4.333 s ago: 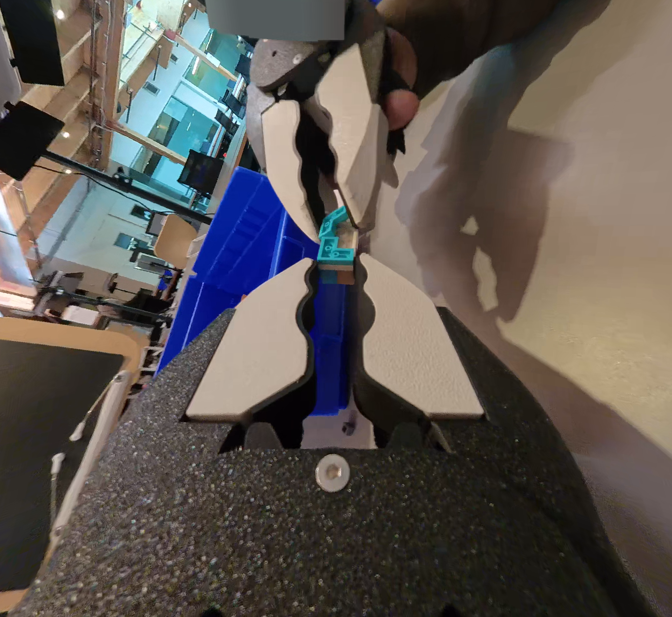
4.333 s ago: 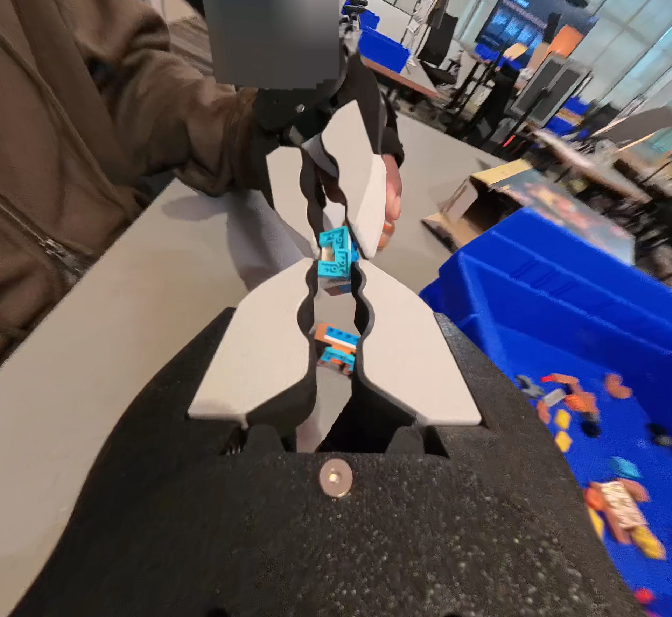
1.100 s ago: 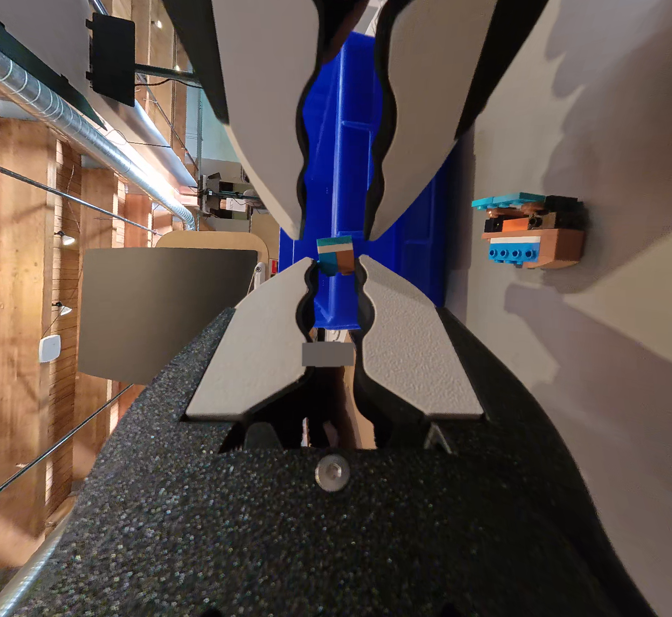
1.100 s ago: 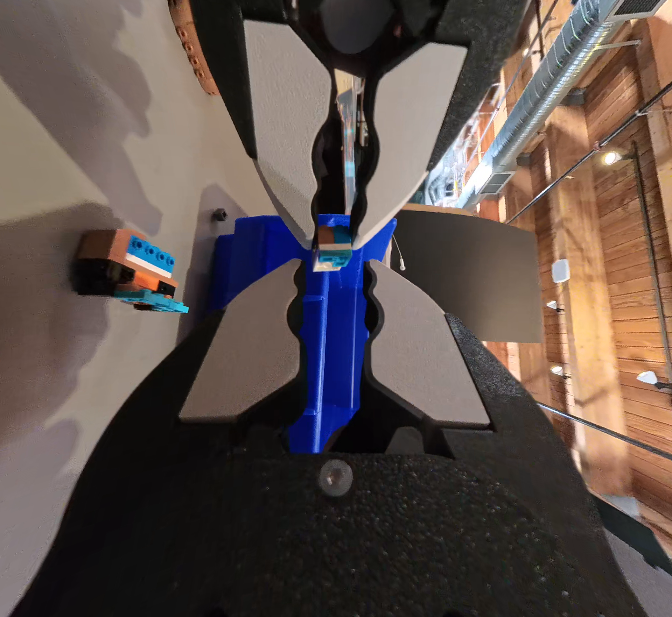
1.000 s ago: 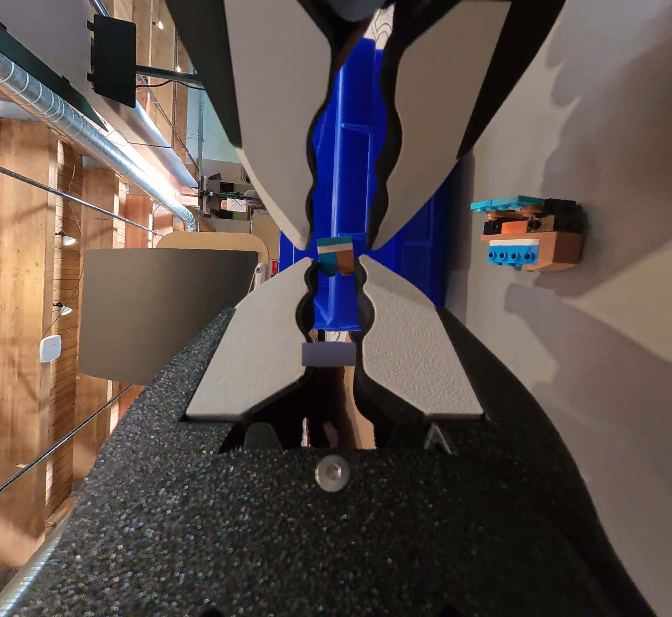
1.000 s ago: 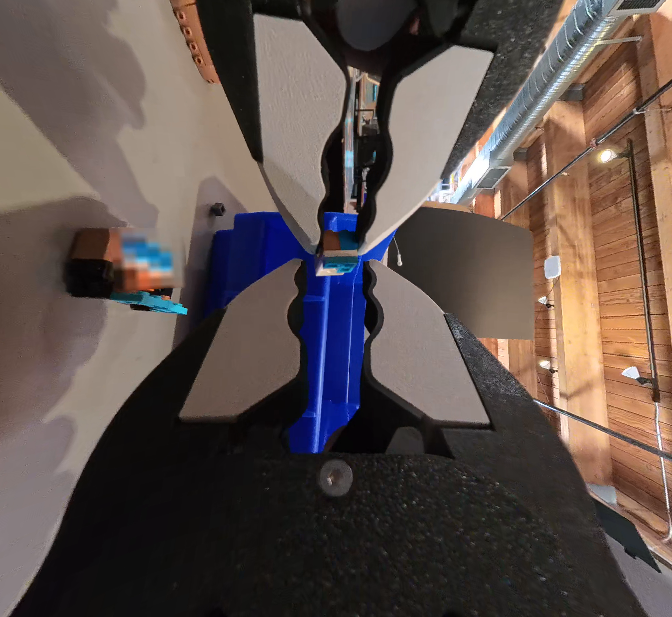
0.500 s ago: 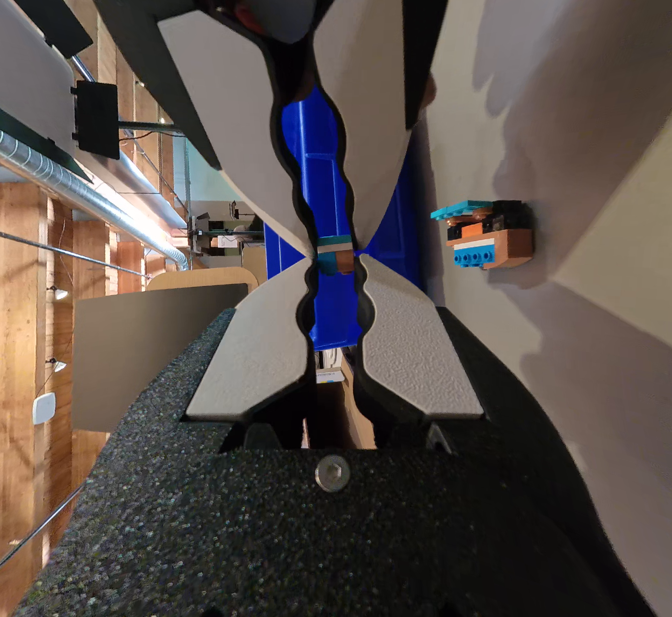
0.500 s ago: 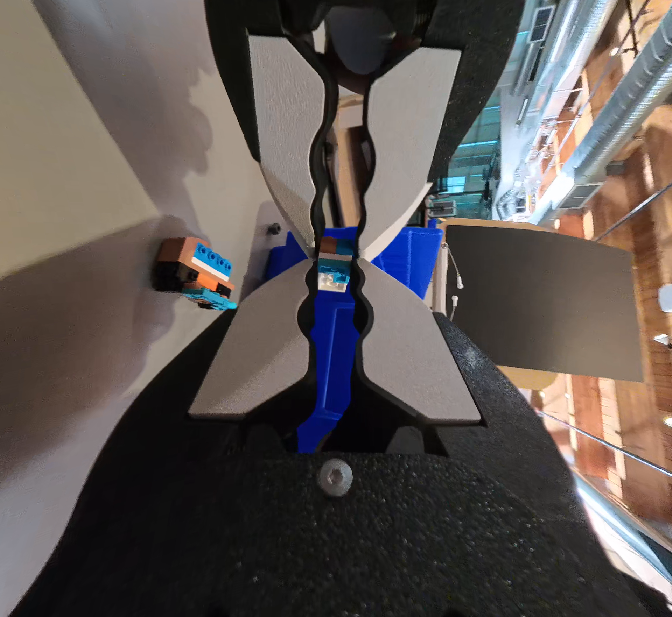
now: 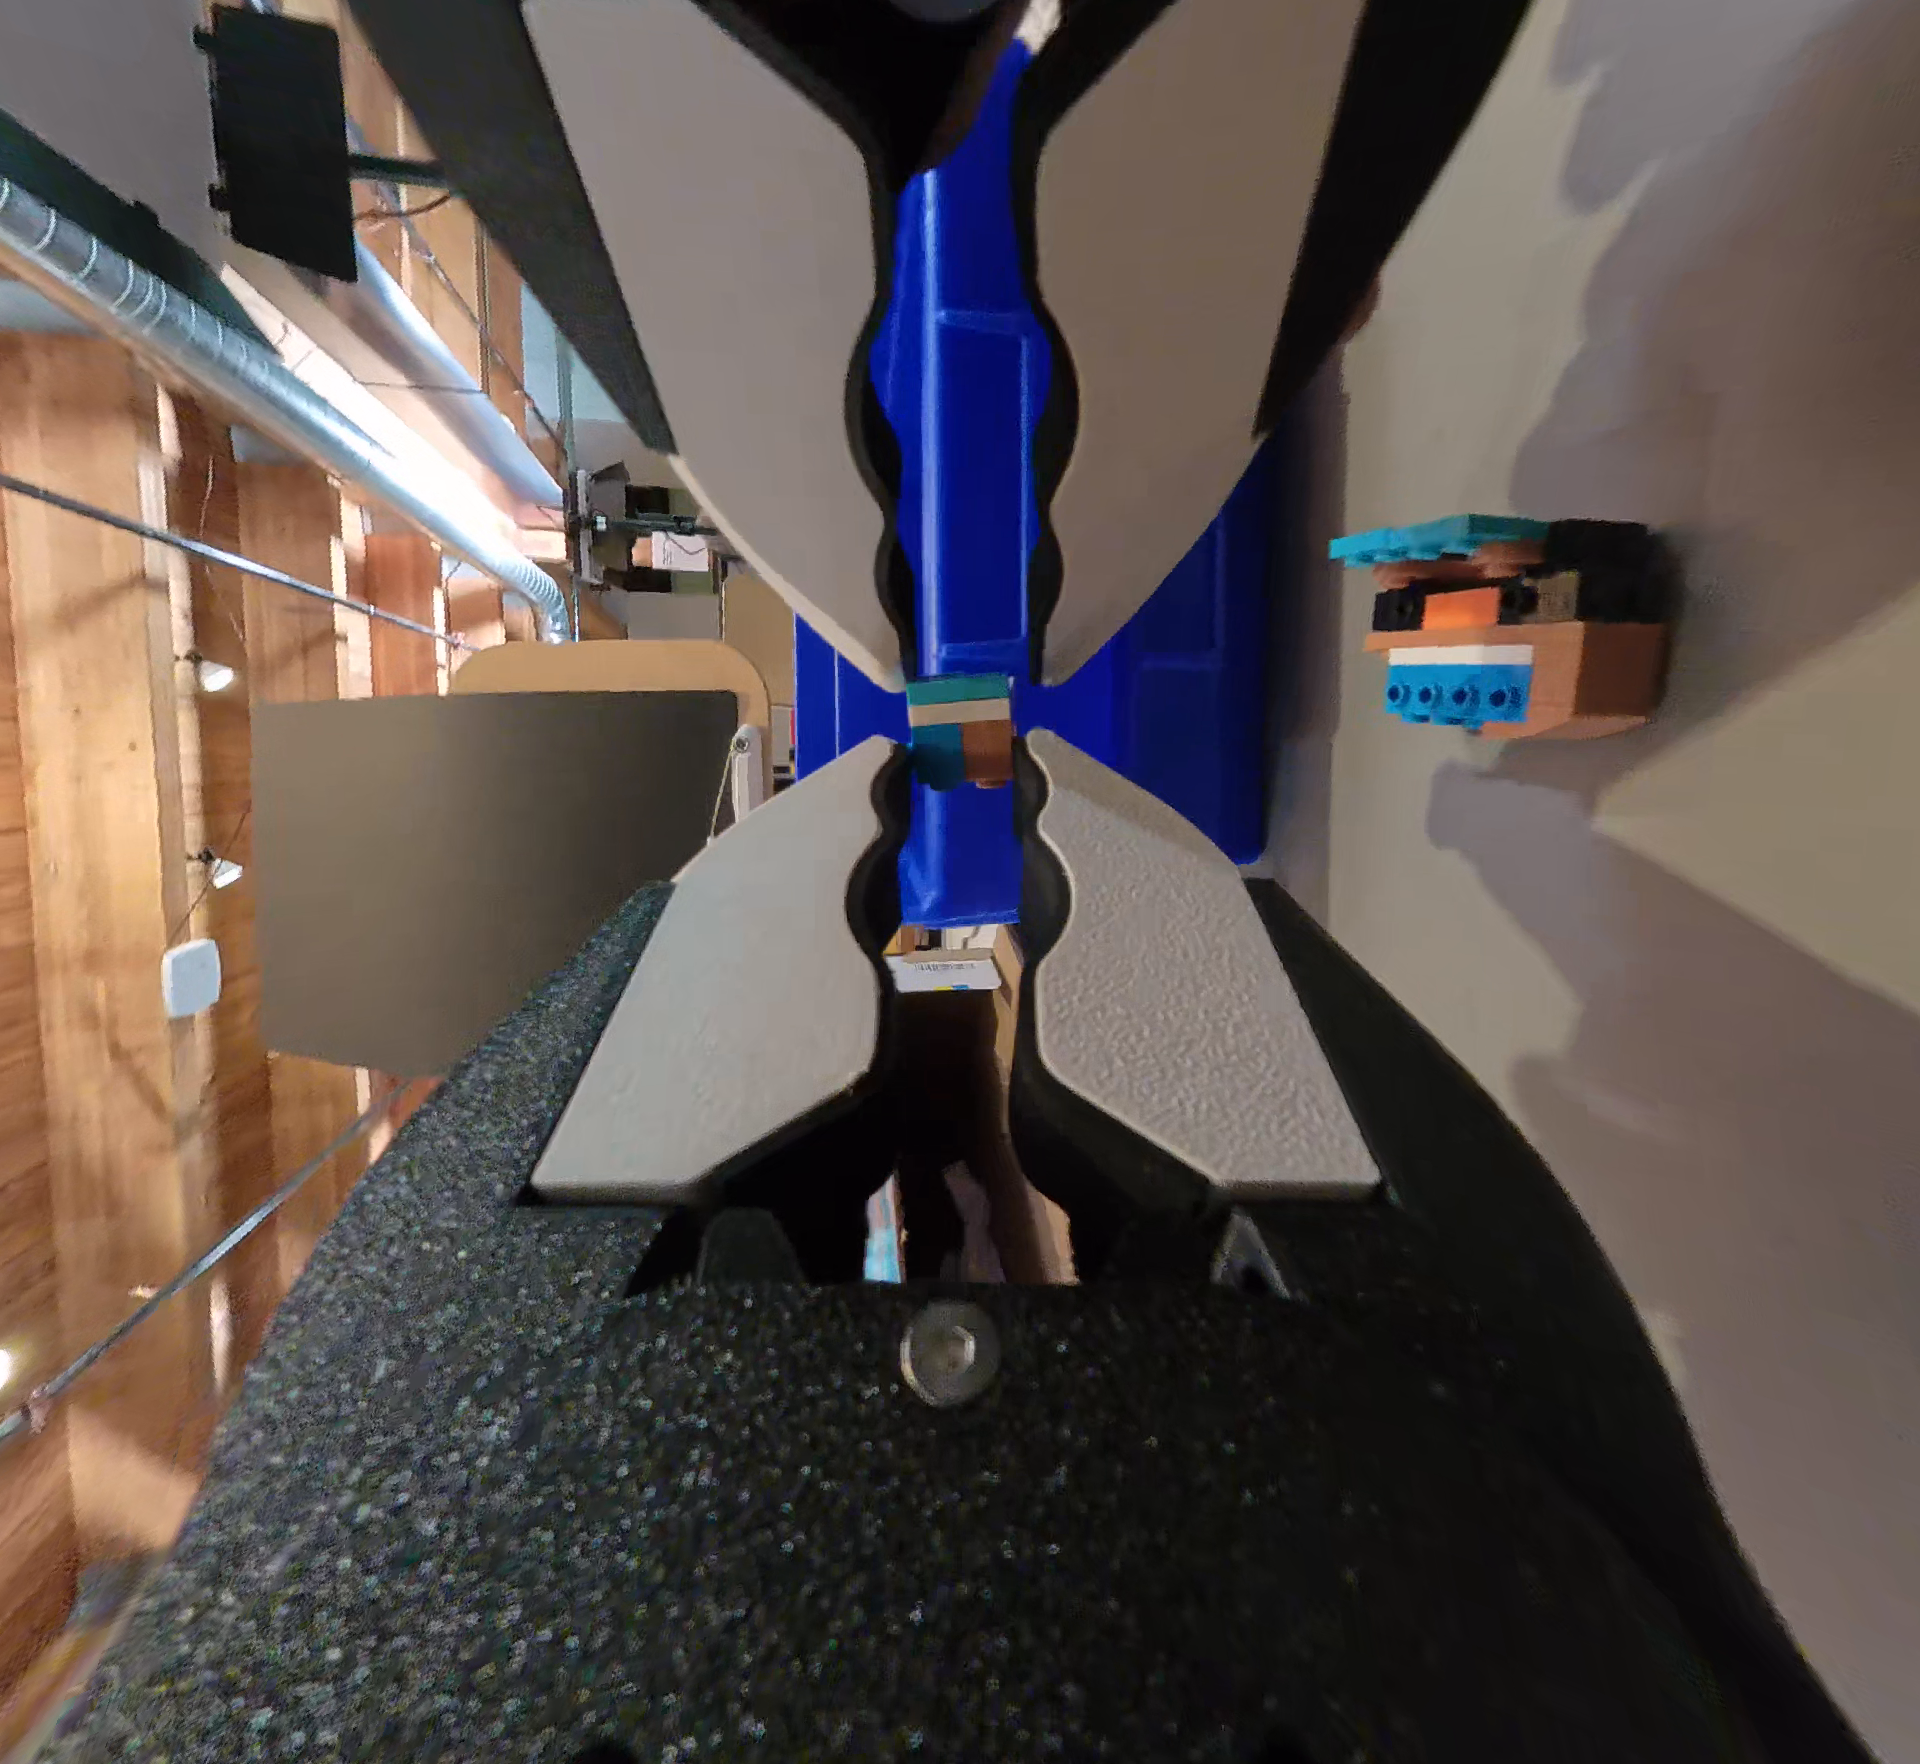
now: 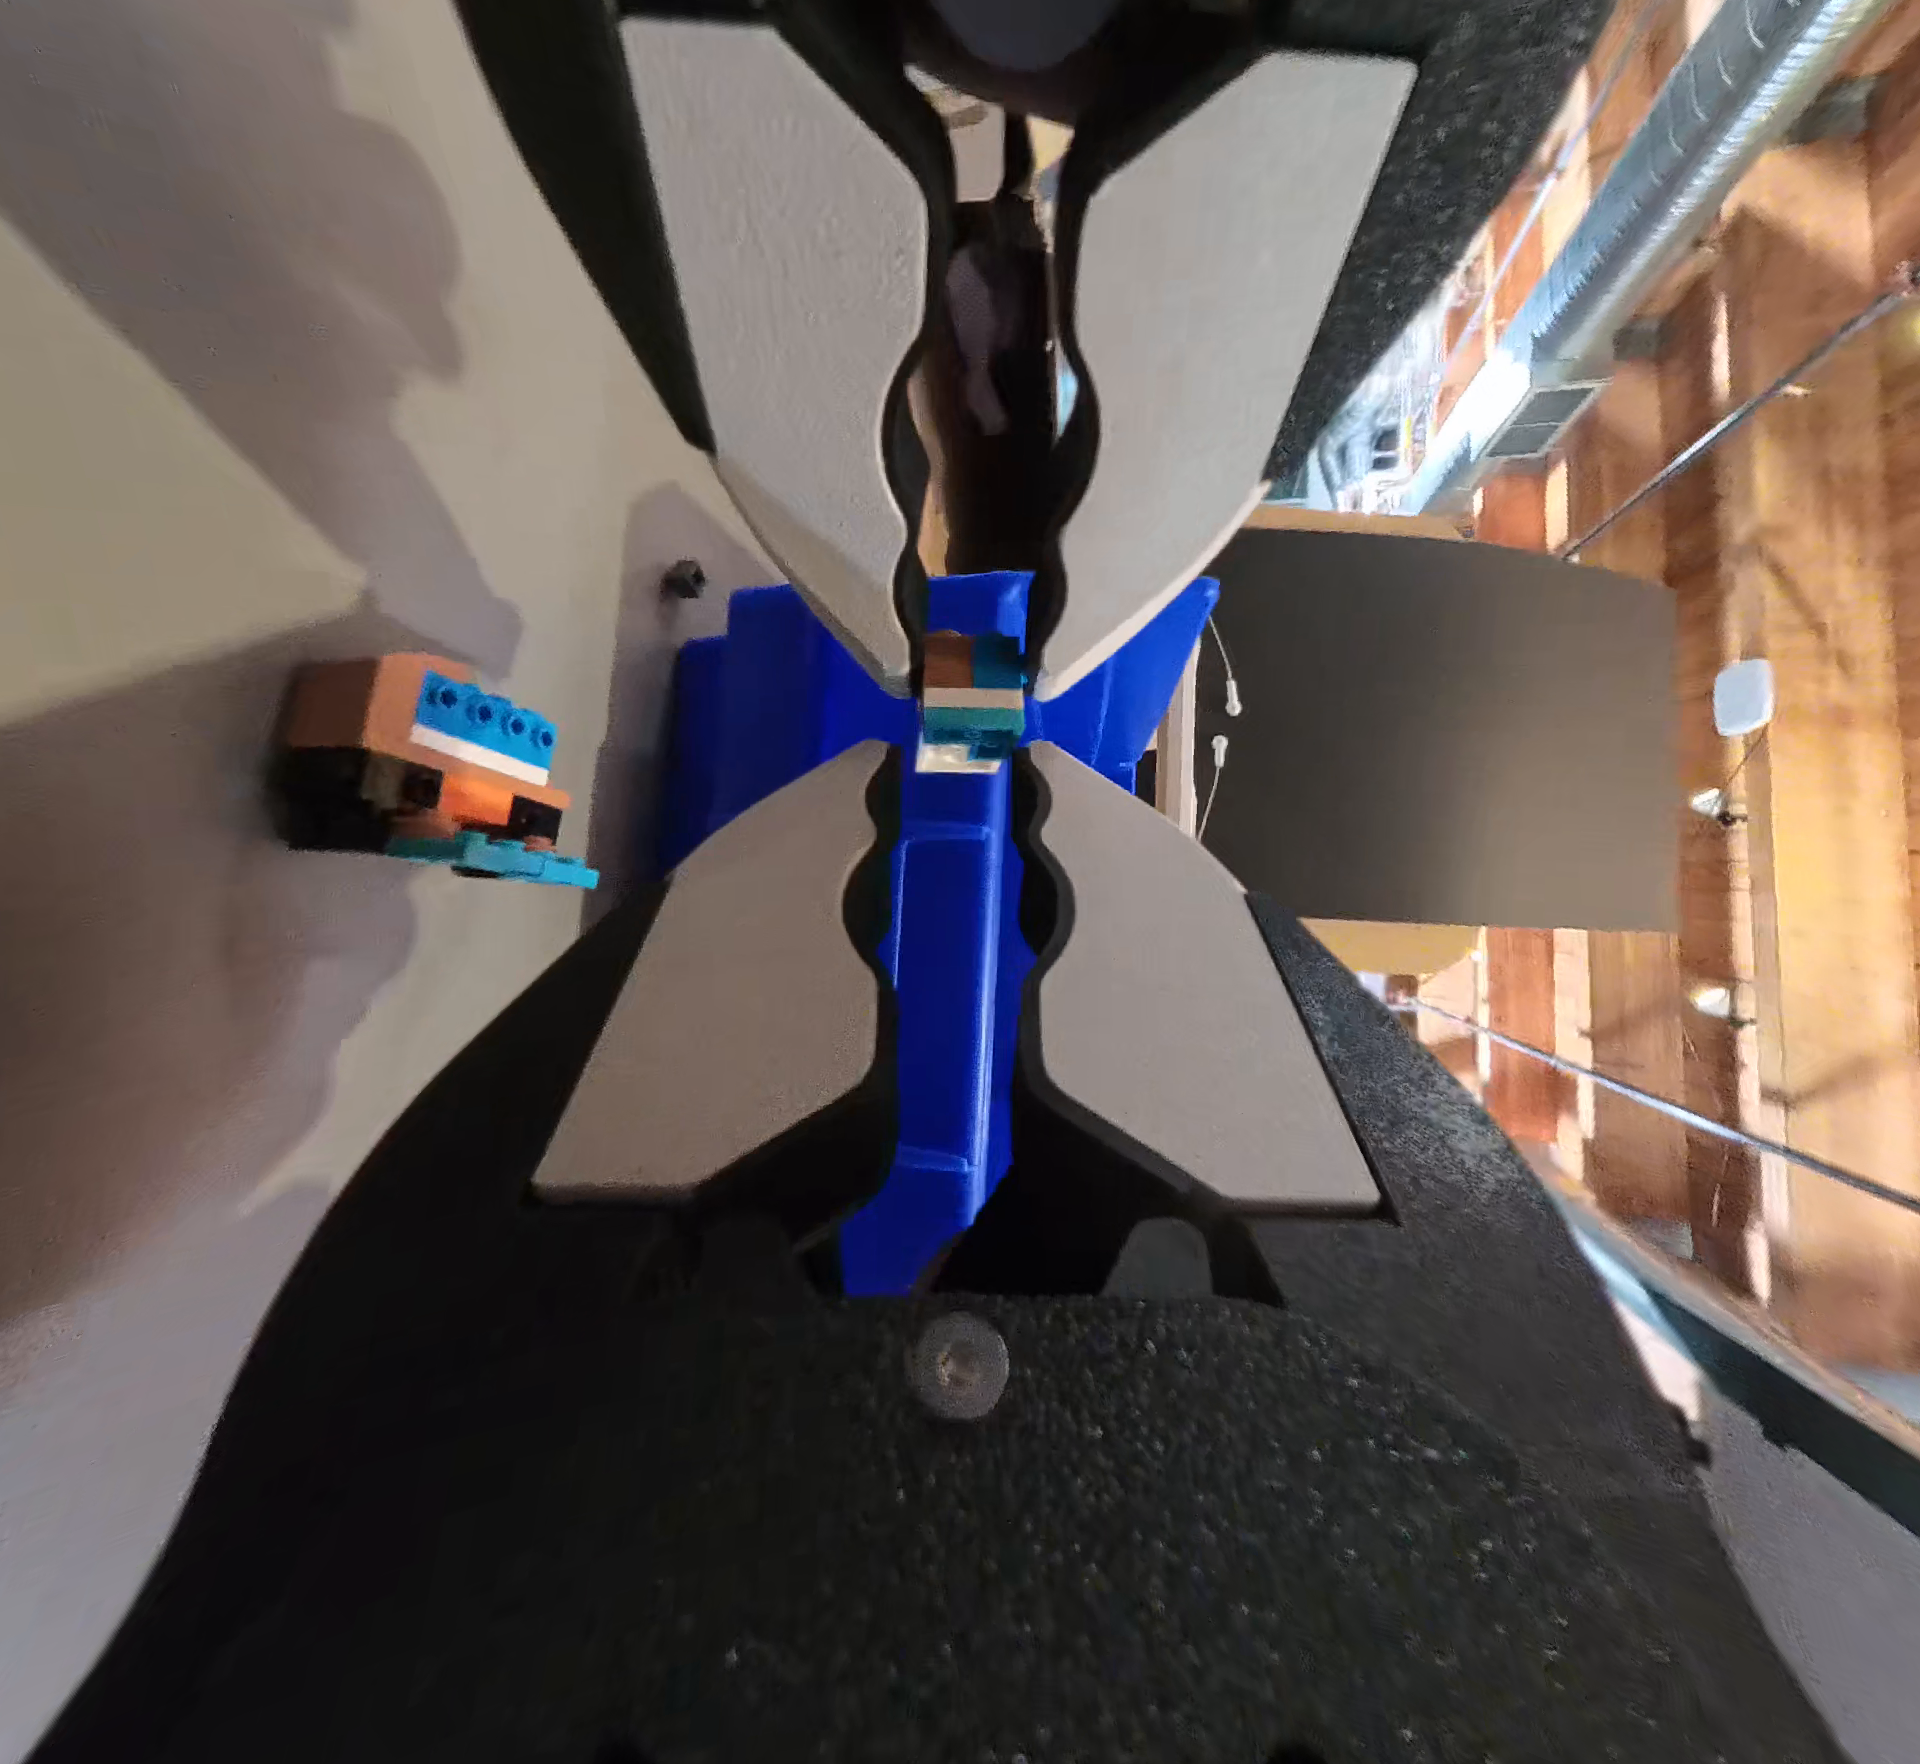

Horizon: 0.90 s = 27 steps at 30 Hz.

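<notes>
Both grippers meet tip to tip in mid-air over the desk, each clamped on one end of the same small brick stack.

Left gripper: fingers clenched on the end made of a teal and a brown piece. Right gripper: fingers clenched on the opposite end, the teal plate with a white layer beside it. In each wrist view the other gripper fills the top of the picture, pointing straight back at the camera.

The stack sits between the four fingertips, clear of the desk, with the blue bin behind it.

On the desk, apart from the grippers, rests a larger brick assembly: brown block, blue studded brick, white strip, orange and black parts, a teal plate at one edge. A small black piece lies on the desk near the bin.

Handling, as a judgement: the stack is light, rigid, smooth plastic, held together only by stud friction. It is short, so each grip has little surface; flat side faces give the surest hold. A twisting load could let the pieces slip or pop apart abruptly.
</notes>
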{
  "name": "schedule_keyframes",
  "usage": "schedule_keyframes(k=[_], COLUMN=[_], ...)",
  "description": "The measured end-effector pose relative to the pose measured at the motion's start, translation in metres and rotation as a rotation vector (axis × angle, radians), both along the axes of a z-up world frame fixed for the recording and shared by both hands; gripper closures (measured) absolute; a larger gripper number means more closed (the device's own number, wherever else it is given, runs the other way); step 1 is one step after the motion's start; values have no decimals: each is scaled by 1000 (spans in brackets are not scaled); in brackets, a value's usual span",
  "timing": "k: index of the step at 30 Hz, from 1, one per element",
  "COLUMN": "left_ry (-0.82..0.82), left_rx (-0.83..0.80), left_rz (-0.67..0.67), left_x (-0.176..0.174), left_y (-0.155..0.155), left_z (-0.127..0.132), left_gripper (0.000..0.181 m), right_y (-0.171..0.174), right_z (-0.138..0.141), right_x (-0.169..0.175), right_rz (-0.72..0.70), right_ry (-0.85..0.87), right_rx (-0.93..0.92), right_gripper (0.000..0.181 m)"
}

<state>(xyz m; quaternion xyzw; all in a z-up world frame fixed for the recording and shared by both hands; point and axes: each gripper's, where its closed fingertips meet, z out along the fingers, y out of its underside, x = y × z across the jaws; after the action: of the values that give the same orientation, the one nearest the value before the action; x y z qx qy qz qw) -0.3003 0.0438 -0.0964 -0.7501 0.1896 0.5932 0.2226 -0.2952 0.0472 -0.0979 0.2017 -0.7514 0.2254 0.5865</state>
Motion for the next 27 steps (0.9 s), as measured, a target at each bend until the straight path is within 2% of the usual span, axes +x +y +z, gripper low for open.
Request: schedule_keyframes(k=[4, 7, 17, 27], left_ry=[2, -48, -62, -67], left_rx=[9, 10, 14, -24], left_rz=[30, -59, -73, -242], left_x=[-1, 9, 11, 32], left_y=[-2, 5, 6, 12], left_z=[3, -2, -3, -4], left_gripper=[163, 163, 163, 162], right_y=[4, -2, -4, 0], right_z=[7, 6, 4, 3], right_x=[-2, 10, 19, 40], right_rz=[-18, 55, 96, 233], right_ry=[14, 19, 8, -243], right_rx=[-25, 0, 23, -29], right_gripper=[157, 153, 164, 165])
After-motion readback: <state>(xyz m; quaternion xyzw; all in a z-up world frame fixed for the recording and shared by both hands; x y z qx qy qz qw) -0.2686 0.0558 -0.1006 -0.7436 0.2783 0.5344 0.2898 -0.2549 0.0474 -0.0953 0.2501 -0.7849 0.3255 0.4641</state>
